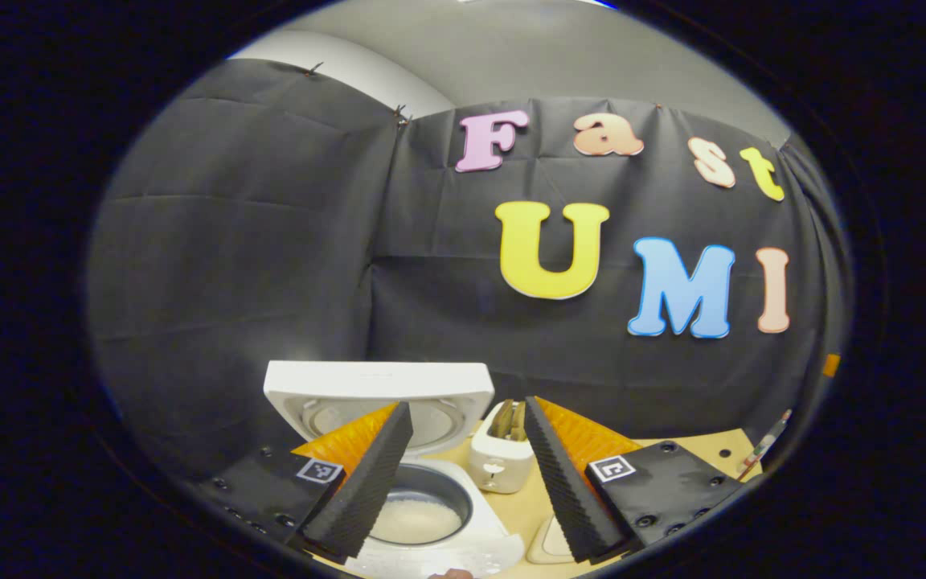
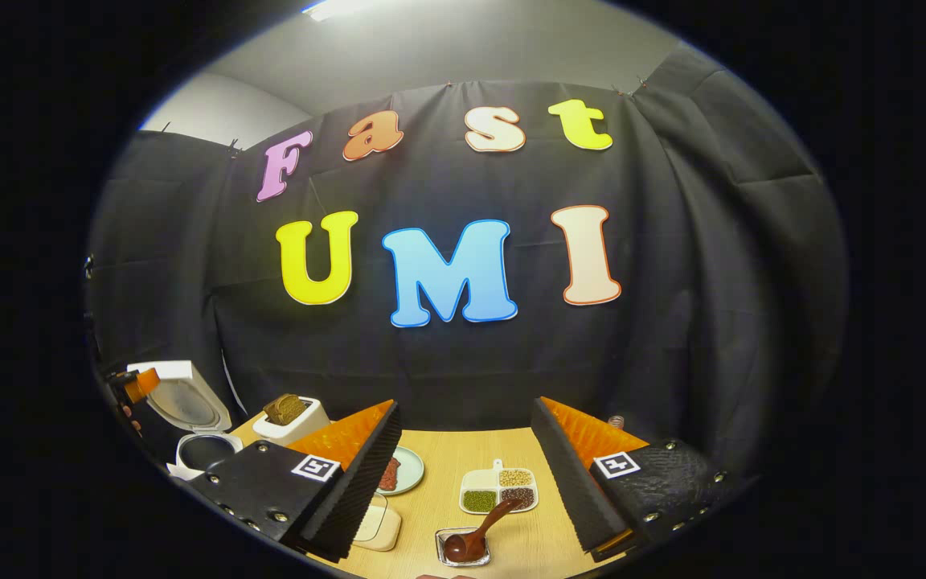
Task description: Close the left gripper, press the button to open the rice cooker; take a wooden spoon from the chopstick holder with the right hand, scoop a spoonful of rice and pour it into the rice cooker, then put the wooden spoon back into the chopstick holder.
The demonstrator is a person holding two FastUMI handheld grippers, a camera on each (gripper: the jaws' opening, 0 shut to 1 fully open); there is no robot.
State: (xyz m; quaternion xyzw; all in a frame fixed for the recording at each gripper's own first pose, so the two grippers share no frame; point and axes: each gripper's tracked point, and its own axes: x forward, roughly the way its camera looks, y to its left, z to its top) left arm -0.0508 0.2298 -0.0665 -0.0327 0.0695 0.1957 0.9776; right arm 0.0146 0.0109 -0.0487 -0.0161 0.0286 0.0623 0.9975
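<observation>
R tongs [image 2: 463, 482] wide open, holding nothing, touching nothing. Right gripper view, near → far: wooden spoon [image 2: 475, 535] sits dead ahead between the fingers, low at the near edge of the bench [image 2: 447, 498]. Bowl end down in a small clear dish [image 2: 463, 551], handle angled up and to the right, away from the camera, so long axis runs near-left to far-right. Looks like the scoop step isn't begun; can't tell if the dish holds rice, spoon bowl covers it. R tongs clearly the nearer one to the spoon; a grab would prob need a drop straight down/fwd and a turn to cross the handle.

Just past it: divided tray [image 2: 499, 489] w/ grains, round plate [image 2: 403, 470] partly behind the L finger of the R tongs, pale lidded box [image 2: 379, 527] near left. Far left: chopstick holder [image 2: 290, 418], then rice cooker [image 2: 190, 426], lid up, pot exposed.

L tongs [image 1: 463, 474] also wide, empty. Left gripper view: cooker right under/ahead, lid [image 1: 379, 394] standing open, white rice showing in pot [image 1: 423, 511]; holder just right of it, seen between the fingers. Button step judged done.
</observation>
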